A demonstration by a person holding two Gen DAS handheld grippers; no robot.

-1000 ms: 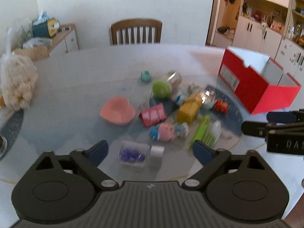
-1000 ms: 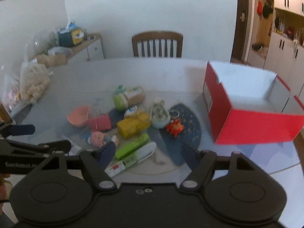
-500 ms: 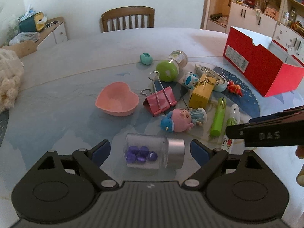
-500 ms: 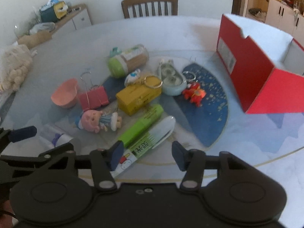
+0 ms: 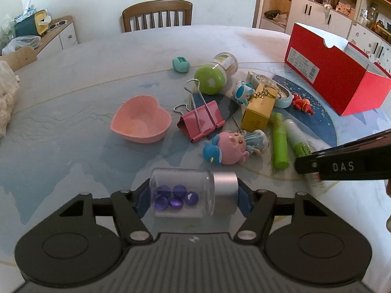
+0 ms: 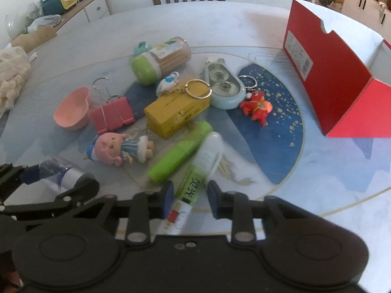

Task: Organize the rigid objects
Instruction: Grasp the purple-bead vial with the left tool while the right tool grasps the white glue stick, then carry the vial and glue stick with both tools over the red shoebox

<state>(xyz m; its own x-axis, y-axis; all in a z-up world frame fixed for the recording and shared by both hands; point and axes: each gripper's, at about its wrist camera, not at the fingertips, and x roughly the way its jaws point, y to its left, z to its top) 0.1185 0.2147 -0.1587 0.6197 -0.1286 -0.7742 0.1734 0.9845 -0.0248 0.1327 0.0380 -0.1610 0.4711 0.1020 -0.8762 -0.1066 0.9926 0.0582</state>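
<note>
Both grippers had just been closing, each with something between its pads. At the bottom centre of the left wrist view, the left gripper pinched a clear vial of purple beads end to end, one pad on the glass base and the other on the silver cap, so the vial's long axis ran across the frame from pad to pad. The vial lay on its side on the counter, directly ahead of that gripper and not yet lifted.

At the bottom centre of the right wrist view, the right gripper straddled the lower end of a white glue tube with a green label. The left pad touched the tube, while a small gap seemed to show at the right pad; I judged the pinch made or nearly so. The tube's long axis ran up and slightly right, away from the gripper, so the pads crossed it sideways. A green marker lay just beside the tube on its left, close enough to be nudged.

Further out sat a doll, a yellow box, a pink binder clip and a pink heart dish. The red box stood open at the right of the frame, well apart from both pinches and nearer the right gripper.
</note>
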